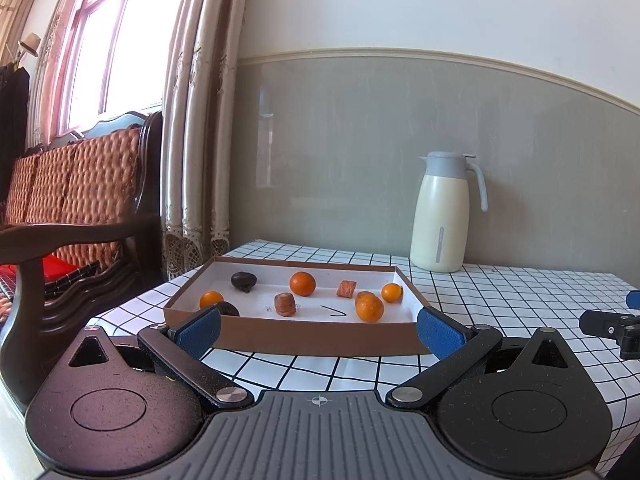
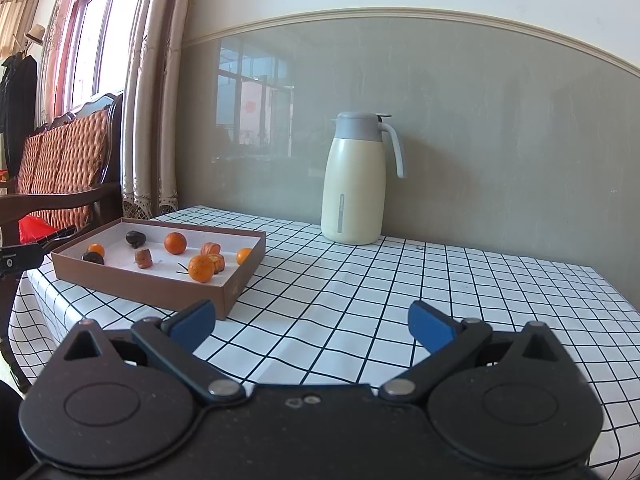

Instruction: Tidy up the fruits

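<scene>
A shallow brown cardboard tray (image 1: 312, 334) (image 2: 140, 286) with a white floor lies on the checked tablecloth. It holds several small oranges (image 1: 303, 283) (image 2: 175, 243), two dark chestnuts (image 1: 243, 281) (image 2: 135, 238) and several reddish-brown dried fruits (image 1: 285, 304) (image 2: 143, 258). My left gripper (image 1: 320, 332) hangs open just in front of the tray's near wall, with nothing between its blue pads (image 1: 200, 330). My right gripper (image 2: 312, 326) stands open over bare cloth to the right of the tray, also empty. Its tip (image 1: 612, 328) shows at the right edge of the left wrist view.
A cream thermos jug (image 1: 442, 216) (image 2: 356, 184) with a grey lid stands at the back by the wall. A wooden sofa (image 1: 72, 200) with orange cushions sits left of the table, next to a curtain (image 1: 192, 120). The checked tablecloth (image 2: 400, 288) stretches right of the tray.
</scene>
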`<state>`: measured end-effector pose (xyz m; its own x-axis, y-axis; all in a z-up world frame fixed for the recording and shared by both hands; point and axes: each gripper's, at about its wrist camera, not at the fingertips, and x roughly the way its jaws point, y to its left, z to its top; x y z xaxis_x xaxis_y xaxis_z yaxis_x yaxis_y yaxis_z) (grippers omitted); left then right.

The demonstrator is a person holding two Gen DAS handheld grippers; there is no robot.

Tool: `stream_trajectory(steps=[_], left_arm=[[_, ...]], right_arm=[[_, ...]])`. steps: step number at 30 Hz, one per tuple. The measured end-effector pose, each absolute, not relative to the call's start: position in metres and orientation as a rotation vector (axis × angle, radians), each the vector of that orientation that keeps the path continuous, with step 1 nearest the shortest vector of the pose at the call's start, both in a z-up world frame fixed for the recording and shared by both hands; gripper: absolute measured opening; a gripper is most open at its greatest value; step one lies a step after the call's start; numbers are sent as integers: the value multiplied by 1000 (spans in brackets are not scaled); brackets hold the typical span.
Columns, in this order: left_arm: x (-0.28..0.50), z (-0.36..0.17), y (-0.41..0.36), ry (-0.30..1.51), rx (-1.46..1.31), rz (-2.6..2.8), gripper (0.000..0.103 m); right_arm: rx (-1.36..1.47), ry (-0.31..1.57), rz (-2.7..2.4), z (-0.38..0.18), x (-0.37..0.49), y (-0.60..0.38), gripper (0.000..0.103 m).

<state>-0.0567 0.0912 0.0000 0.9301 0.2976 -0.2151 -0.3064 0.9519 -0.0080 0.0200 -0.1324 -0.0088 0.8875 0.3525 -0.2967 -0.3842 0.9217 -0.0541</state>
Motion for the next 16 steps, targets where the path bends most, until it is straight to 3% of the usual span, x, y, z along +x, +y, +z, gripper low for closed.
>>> stream_trajectory(steps=[16], left_arm=[[-59, -1, 89, 191, -28, 340, 103]], right_arm=[[-114, 287, 382, -8, 20, -133, 97]])
